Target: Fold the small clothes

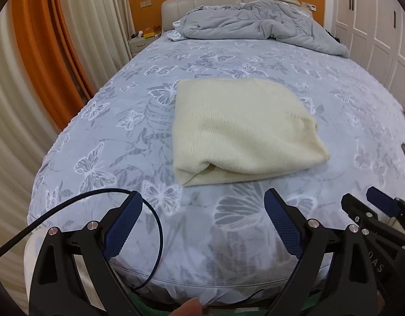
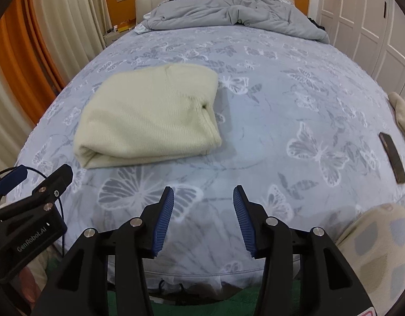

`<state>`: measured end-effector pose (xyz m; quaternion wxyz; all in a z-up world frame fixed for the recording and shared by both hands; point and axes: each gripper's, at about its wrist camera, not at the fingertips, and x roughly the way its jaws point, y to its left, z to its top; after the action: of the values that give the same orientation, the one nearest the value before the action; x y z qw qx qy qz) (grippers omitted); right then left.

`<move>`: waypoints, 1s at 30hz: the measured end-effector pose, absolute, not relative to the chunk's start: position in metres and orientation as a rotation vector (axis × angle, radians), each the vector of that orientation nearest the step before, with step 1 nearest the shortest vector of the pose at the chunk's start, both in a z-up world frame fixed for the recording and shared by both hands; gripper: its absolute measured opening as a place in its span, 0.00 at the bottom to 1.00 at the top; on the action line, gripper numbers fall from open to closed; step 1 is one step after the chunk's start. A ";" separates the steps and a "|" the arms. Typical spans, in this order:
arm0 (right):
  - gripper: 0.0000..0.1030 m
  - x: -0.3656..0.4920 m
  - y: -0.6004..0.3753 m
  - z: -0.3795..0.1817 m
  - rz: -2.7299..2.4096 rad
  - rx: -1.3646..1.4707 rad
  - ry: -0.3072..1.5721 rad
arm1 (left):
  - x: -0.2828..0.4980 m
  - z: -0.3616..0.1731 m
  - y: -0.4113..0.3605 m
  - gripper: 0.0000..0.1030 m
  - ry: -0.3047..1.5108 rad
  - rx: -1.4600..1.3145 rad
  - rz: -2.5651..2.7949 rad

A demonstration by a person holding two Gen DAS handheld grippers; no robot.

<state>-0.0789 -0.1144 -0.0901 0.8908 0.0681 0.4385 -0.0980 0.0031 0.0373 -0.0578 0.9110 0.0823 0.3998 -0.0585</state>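
Ahead of both open, empty jaws, folded cream knit garment (image 1: 242, 129) lies on butterfly-print blue bed (image 2: 294, 100); fold looks finished, next probably fetch another piece.

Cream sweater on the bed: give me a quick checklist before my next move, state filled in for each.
1. Cream sweater folded into a compact rectangle: ok.
2. Left claw open and empty: ok.
3. Right claw open and empty: ok.
4. Both claws clear of the sweater: ok.
5. Black cable looping by the left claw, snag risk: not ok.
6. Dark phone near the bed edge, away from the sweater: ok.
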 end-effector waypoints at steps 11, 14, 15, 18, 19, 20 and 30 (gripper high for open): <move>0.48 -0.077 -0.116 -0.112 -0.231 0.128 0.932 | 0.002 -0.089 0.039 0.89 0.852 0.174 -0.117; 0.49 -0.076 -0.115 -0.114 -0.236 0.127 0.934 | 0.003 -0.090 0.041 0.89 0.852 0.160 -0.116; 0.49 -0.075 -0.115 -0.116 -0.236 0.120 0.937 | 0.003 -0.092 0.041 0.89 0.855 0.159 -0.112; 0.50 -0.075 -0.114 -0.119 -0.239 0.113 0.940 | 0.004 -0.094 0.043 0.89 0.860 0.152 -0.108; 0.50 -0.075 -0.114 -0.119 -0.239 0.112 0.941 | 0.004 -0.095 0.043 0.89 0.861 0.149 -0.108; 0.50 -0.075 -0.114 -0.120 -0.238 0.111 0.943 | 0.004 -0.095 0.044 0.89 0.863 0.143 -0.107; 0.51 -0.075 -0.110 -0.122 -0.239 0.111 0.946 | 0.009 -0.101 0.044 0.89 0.878 0.143 -0.108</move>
<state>-0.0753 -0.1105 -0.1216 0.8818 0.0532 0.4543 -0.1149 0.0085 0.0443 -0.1009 0.9012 0.0691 0.4246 -0.0523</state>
